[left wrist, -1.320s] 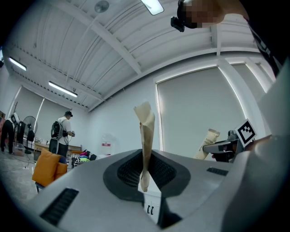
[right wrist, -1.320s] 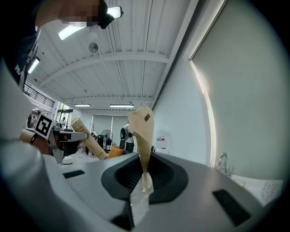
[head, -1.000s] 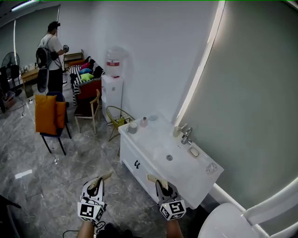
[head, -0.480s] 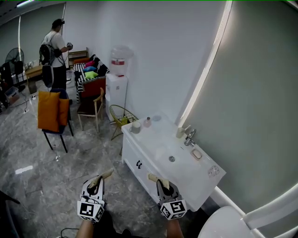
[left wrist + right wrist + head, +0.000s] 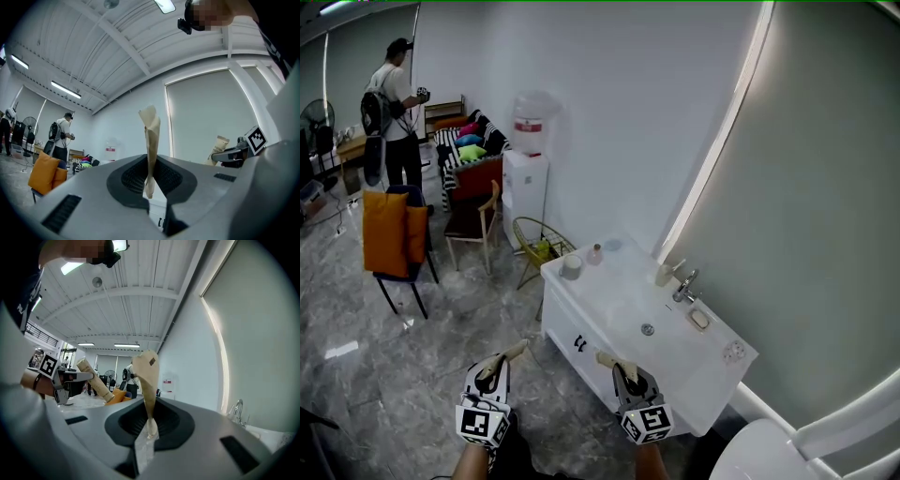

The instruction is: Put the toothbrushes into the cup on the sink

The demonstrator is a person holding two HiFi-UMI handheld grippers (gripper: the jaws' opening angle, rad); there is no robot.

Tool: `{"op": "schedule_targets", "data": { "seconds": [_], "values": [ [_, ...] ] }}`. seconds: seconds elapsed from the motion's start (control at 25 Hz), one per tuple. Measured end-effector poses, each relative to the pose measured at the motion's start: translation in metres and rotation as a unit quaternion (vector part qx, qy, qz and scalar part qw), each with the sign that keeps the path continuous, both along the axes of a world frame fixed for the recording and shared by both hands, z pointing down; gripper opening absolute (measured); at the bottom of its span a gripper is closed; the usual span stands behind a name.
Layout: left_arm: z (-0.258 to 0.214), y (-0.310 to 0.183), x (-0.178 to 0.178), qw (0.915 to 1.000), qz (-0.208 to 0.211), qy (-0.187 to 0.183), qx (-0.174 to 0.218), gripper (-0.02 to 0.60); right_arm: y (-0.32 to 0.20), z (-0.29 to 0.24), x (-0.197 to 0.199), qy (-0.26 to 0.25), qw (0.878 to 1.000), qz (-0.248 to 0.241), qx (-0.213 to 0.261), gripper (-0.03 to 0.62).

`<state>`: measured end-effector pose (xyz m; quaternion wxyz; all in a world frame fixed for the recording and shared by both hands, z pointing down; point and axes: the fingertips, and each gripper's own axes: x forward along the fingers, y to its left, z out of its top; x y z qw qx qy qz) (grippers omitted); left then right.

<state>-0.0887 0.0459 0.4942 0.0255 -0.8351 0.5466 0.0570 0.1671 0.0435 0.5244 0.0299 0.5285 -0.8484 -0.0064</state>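
Both grippers clamped on wrapped toothbrushes, not at the cup yet.
Left gripper (image 5: 494,373) is clenched on the left toothbrush (image 5: 151,140); the paper-wrapped stick is pinched between the pads and stands up out of the jaws. Right gripper (image 5: 628,377) grips the right toothbrush (image 5: 147,380) the same way (the wrapper tip flares above the jaws). In the head view both grippers are low in front of the person, the left over the floor and the right at the front edge of the sink (image 5: 614,309). The cup (image 5: 572,266) stands at the sink's far left corner, beside a small pink bottle (image 5: 595,253) and well apart from both brushes. The faucet (image 5: 685,286) is at the wall side, with the soap dish (image 5: 700,319) just beside it.
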Motion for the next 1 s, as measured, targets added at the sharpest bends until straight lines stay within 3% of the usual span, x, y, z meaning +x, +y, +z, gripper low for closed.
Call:
{"op": "schedule_targets", "data": {
  "seconds": [0.56,1.0],
  "values": [
    [0.005,-0.143,-0.065,0.9999,0.013,0.006,-0.006,0.046,-0.136,0.002,-0.065,0.000,1.000,0.013,-0.013,0.048],
    [0.002,-0.229,-0.108,0.9993,0.035,0.008,-0.009,0.045,-0.213,-0.005,-0.105,-0.005,0.999,0.042,-0.014,0.048]
  ]
}}
